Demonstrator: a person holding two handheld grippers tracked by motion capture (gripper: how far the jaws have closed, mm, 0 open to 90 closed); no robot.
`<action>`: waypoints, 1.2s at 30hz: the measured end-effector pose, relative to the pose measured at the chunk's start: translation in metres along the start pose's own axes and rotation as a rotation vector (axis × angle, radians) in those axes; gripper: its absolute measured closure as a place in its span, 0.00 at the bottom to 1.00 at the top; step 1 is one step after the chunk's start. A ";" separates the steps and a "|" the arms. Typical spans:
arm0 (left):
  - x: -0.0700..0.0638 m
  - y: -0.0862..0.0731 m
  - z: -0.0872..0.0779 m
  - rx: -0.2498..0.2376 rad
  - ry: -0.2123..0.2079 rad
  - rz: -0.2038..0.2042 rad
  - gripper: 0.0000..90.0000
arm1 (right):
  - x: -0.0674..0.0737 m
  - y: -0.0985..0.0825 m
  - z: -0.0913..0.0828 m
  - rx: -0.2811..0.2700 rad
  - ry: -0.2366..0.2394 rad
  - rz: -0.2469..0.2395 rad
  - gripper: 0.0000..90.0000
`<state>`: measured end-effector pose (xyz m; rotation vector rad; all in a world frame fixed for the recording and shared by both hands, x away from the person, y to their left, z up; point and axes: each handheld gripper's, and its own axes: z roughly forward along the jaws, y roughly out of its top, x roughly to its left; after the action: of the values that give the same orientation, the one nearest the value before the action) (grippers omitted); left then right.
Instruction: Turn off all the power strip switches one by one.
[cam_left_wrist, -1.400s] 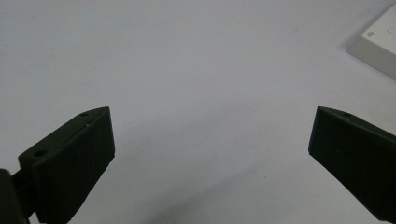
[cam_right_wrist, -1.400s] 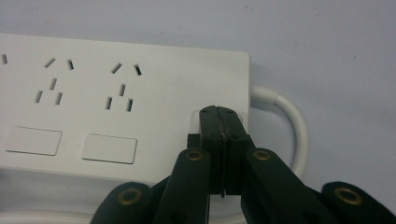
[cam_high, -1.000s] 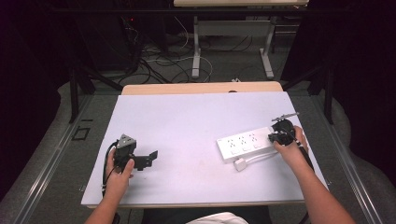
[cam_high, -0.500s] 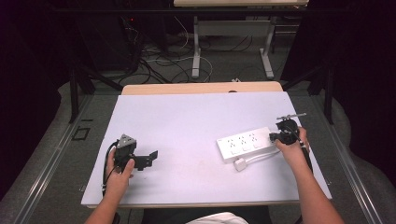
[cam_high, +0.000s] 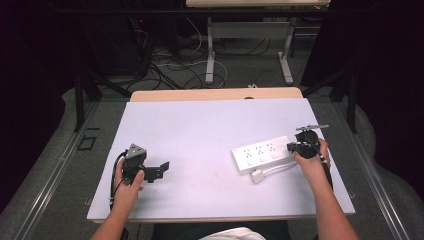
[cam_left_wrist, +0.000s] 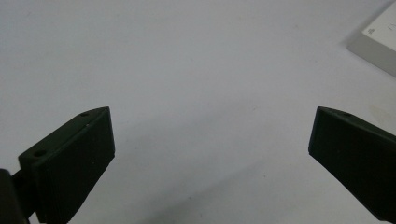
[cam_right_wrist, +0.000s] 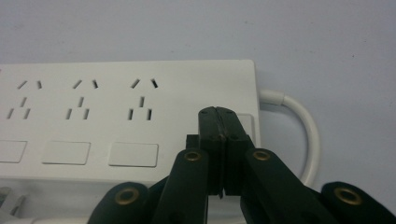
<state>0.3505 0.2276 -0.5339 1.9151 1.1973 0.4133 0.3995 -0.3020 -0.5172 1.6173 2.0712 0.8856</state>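
The white power strip (cam_high: 261, 154) lies on the right part of the surface (cam_high: 210, 130), near the right edge, with its white plug (cam_high: 257, 176) and cable just beside it toward the near edge; the wide middle of the surface is free, and its far and left edges are well apart from everything. The right hand-held gripper (cam_high: 291, 147) has its jaws pressed together with nothing between them, the tips over the cable end of the strip, while the left hand-held gripper (cam_high: 162, 169) rests near the front-left corner with its jaws wide and holding nothing. No brand or readable writing can be made out on the strip, only its three sockets and the plain white buttons below them.
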 end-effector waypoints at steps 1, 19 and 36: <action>0.000 0.000 0.000 0.005 -0.001 0.006 0.00 | 0.002 0.000 -0.001 -0.002 0.005 -0.002 1.00; 0.000 0.000 0.000 -0.001 -0.002 0.003 0.00 | 0.035 -0.001 0.002 0.013 0.079 -0.104 0.99; 0.000 0.000 0.000 0.006 -0.004 0.011 0.00 | 0.043 -0.004 0.008 0.038 0.098 -0.125 0.97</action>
<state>0.3512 0.2277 -0.5338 1.9270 1.1876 0.4123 0.3900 -0.2588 -0.5220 1.4717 2.2416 0.9041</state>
